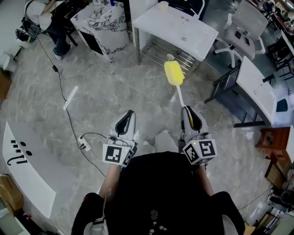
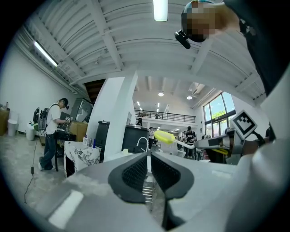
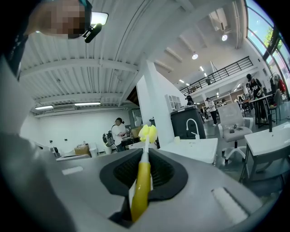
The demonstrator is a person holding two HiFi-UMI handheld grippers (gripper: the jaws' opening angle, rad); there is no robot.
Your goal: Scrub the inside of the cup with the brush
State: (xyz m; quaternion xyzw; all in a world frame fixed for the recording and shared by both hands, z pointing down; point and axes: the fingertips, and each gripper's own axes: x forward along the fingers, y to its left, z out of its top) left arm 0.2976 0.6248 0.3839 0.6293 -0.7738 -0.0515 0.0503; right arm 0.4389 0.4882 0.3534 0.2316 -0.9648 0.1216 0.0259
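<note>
Clamping brush [image 1: 174, 73] handle in right gripper [image 1: 190, 114] jaws, yellow head pointing forward for scrubbing; carrying left gripper [image 1: 125, 121] jaws nearly together, empty; cup [image 1: 163, 6] standing well ahead on white table [image 1: 183, 32].

Pale cup [image 1: 163, 6] on white table [image 1: 197, 34].

Well ahead of the fingers [image 1: 125, 123] stands a white table [image 1: 183, 32], with a marble-patterned cabinet [image 1: 103, 25] to its left and an office chair [image 1: 243, 27] to its right, while a power strip [image 1: 84, 143] lies on the floor just left of them.
</note>
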